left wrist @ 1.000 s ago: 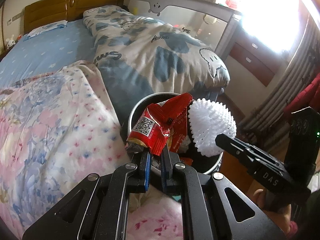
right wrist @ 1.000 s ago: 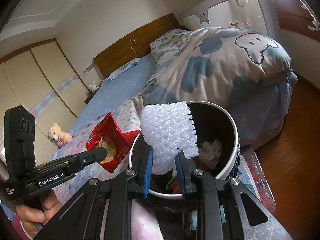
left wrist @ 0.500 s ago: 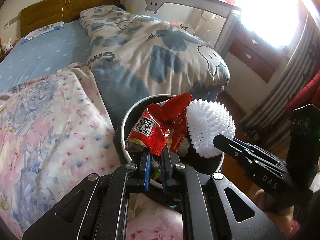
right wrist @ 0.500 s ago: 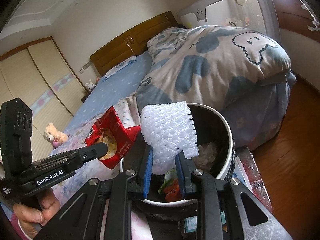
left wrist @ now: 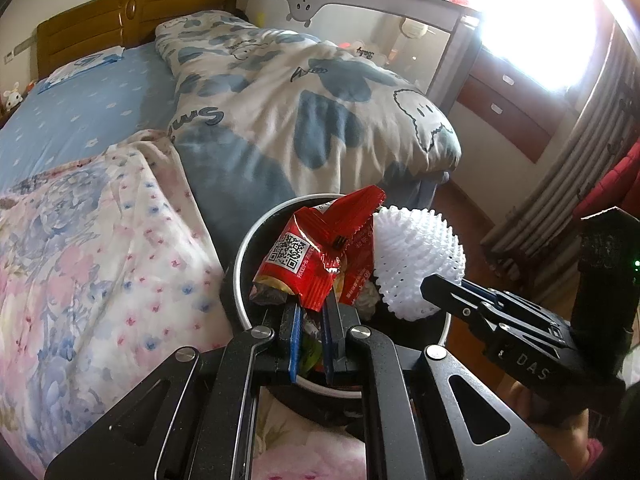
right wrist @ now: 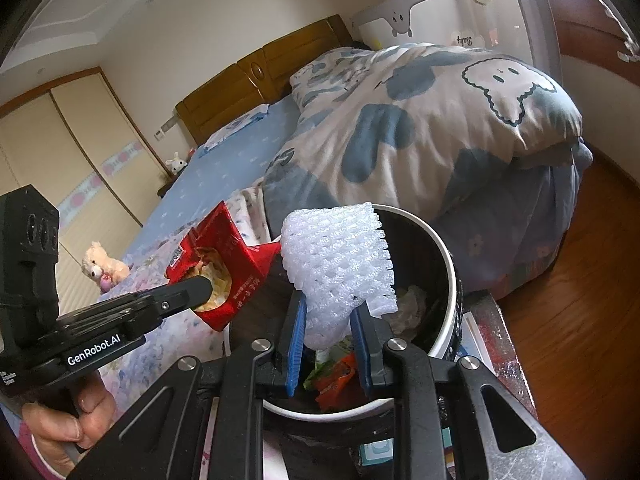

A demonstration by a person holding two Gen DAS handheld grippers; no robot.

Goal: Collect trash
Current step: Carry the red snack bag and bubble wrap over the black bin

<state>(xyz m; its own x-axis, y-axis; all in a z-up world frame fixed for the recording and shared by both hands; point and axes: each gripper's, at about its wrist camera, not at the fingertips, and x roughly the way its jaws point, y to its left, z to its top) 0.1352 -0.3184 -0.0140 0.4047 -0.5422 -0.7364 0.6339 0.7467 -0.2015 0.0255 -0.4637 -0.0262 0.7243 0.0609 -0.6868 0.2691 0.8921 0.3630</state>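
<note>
Two grippers show: the left gripper (left wrist: 312, 312) and the right gripper (right wrist: 328, 320). One red snack wrapper (left wrist: 316, 256). One white foam fruit net (right wrist: 340, 268). One round trash bin (right wrist: 448, 276) at the near bedside. Two quilts on the bed: one floral quilt (left wrist: 92, 240) at left, one cloud-print quilt (left wrist: 304, 120) at right. Two plush toys (right wrist: 104, 268) (right wrist: 174, 160) at far left.
</note>
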